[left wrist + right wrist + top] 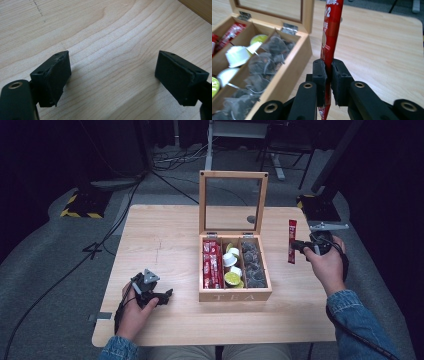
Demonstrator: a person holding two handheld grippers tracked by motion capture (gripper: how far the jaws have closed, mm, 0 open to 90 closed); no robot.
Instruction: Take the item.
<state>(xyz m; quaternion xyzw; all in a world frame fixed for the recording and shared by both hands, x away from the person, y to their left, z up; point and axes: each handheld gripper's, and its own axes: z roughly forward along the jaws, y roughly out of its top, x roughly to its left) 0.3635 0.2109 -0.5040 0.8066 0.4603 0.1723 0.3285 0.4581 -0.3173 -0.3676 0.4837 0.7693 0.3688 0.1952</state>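
Nearest you, your left hand-held gripper (162, 297) rests low over the bare counter (160, 240), just left of the box's front corner; its jaws stand wide apart with nothing between them, so leave it parked there, or be ready to steady the box with it. Further out on your right, your right hand-held gripper (296, 246) is clamped tight on a red stick sachet (292, 241), pinching it near its lower end so that most of the packet stands upright above the pads (320, 75). It hangs in the air over the counter, right of the wooden tea box (235, 295) and apart from it. The box has three compartments: red sachets (212, 265) of the same kind lie in the left one, small creamer cups and lime-green lidded pods (232, 270) in the middle, dark pyramid tea bags (252, 265) in the right. If this sachet is meant to join its fellows, carry it across above the tea bags and the cups, tip it to lie along the left compartment, and lower the tail in first before letting go. Beyond, the glass-paned lid (233, 202) stands upright on its hinges; keep the tall end of the sachet clear of it as you swing over.
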